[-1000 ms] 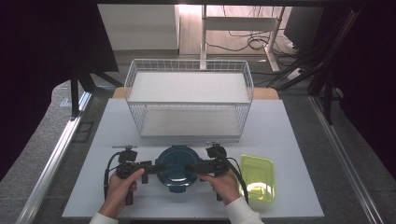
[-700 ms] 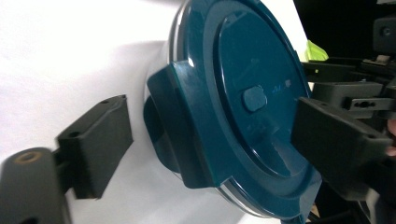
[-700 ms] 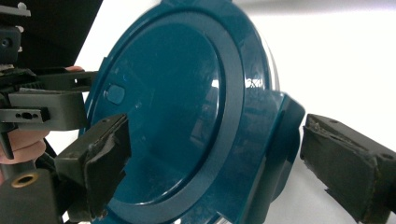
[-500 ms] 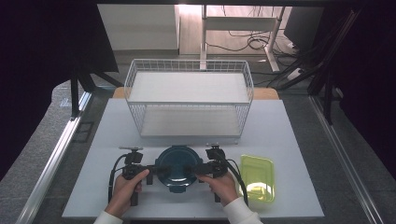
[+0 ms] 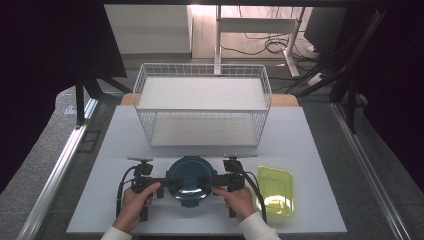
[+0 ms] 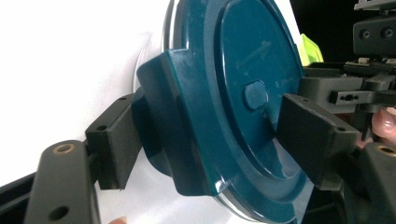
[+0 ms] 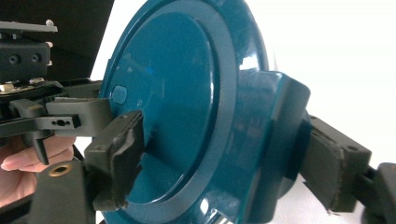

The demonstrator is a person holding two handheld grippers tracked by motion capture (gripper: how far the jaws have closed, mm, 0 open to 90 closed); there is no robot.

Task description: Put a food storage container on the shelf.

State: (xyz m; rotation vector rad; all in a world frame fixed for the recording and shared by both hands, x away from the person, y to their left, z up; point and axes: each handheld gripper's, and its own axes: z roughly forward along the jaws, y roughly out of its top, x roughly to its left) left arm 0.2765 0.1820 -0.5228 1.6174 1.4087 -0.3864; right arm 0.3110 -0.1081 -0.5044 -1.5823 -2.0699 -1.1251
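A round teal-lidded container [image 5: 189, 181] with a clear base sits at the table's near middle. My left gripper [image 5: 170, 182] reaches in from its left and my right gripper [image 5: 207, 181] from its right. In the left gripper view, my left gripper [image 6: 210, 135] has one pad on the lid's side latch [image 6: 163, 116] and the other on the lid top [image 6: 252, 70]. In the right gripper view, my right gripper [image 7: 219, 158] holds the opposite latch [image 7: 275, 135] the same way. Both pairs of jaws have just been closing, with the lid's edge between them.
A yellow-green tray [image 5: 274, 191] lies just right of the right hand. A white two-tier wire rack [image 5: 202, 107] stands behind the container across the middle of the white table [image 5: 320, 150]. Black cables loop beside both hands.
The left hand has edged in toward the container. Both grippers' jaws have drawn in around the lid's sides. The container has stayed in place.
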